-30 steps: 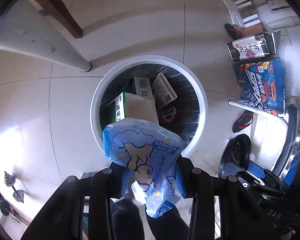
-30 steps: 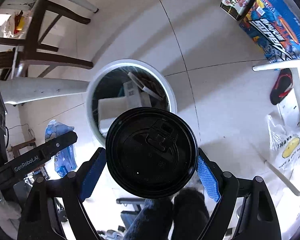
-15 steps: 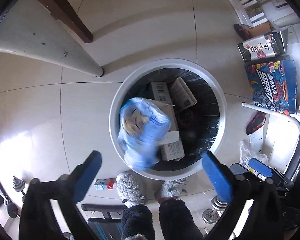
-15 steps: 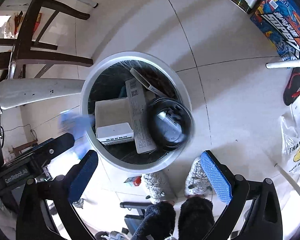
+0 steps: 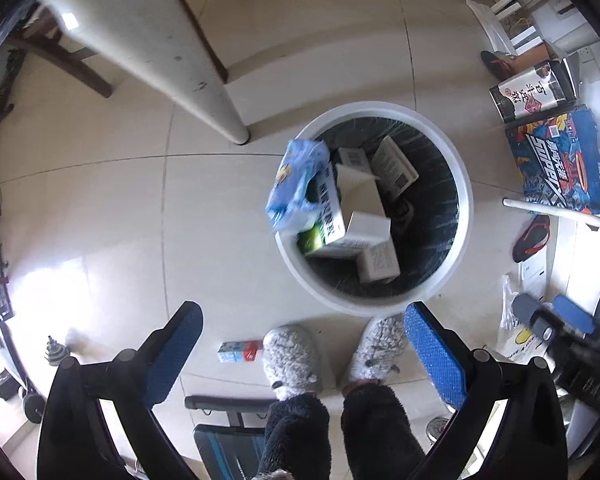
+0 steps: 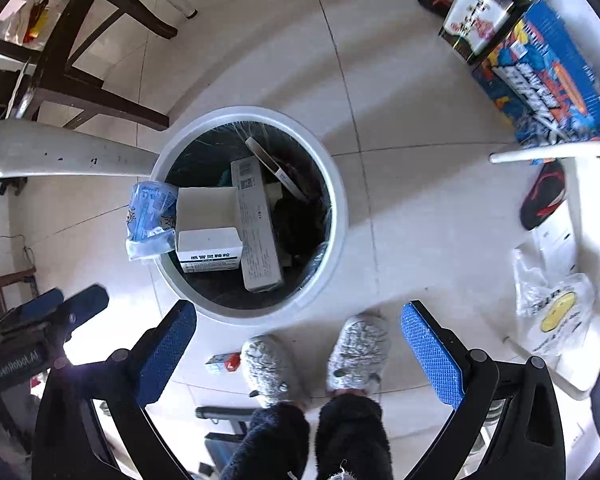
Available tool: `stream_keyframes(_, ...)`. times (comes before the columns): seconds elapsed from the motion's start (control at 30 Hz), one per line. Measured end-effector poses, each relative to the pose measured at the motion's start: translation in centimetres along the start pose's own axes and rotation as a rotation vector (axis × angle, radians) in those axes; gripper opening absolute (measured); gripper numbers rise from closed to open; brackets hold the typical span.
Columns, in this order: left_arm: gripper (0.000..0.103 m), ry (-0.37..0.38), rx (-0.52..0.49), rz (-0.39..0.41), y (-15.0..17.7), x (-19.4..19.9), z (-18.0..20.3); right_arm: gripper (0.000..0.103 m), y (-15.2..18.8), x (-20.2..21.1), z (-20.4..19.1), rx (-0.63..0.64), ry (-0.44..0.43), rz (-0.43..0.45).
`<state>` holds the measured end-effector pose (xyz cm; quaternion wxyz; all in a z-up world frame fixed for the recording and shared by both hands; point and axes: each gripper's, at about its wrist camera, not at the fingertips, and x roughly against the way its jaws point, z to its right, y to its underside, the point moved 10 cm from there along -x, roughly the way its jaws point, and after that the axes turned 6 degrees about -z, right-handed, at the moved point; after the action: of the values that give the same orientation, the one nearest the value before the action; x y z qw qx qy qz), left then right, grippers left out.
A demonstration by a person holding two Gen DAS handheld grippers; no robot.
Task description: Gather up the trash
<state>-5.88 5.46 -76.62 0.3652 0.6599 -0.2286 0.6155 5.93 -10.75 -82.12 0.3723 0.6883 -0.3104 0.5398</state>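
Both tools, left tool [image 5: 300, 344] and right tool [image 6: 298, 340], hung released above the trash bin [image 6: 340, 208]. The blue snack bag [image 6: 150, 216] straddled its left rim and might slide onto the floor.

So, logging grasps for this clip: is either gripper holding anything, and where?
Nothing is held. Left gripper and right gripper are open; the blue bag lies on the bin's rim.
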Motion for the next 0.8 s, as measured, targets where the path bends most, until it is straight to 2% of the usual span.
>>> stream_keyframes(0.17, 0.103, -0.019, 0.005, 0.003, 3.7, 3.8, -0.5, 0.103, 1.8, 3.6, 0.0, -0.007, 0.034, 0.039)
stream_keyframes(0.3, 0.103, -0.016, 0.001, 0.024, 6.5, 9.1, -0.5, 0.103, 3.9, 8.5, -0.4, -0.017, 0.032, 0.064)
stream_keyframes(0.47, 0.103, 0.005, -0.027, 0.083, 9.3, 18.7, 0.0, 0.103, 7.3, 17.3, -1.9, -0.002, 0.012, 0.095)
stream_keyframes(0.8, 0.103, 0.113, -0.098, 0.189, 14.1, 37.5, 1.8, 0.103, 14.7, 39.4, -5.8, 0.050, -0.117, 0.165)
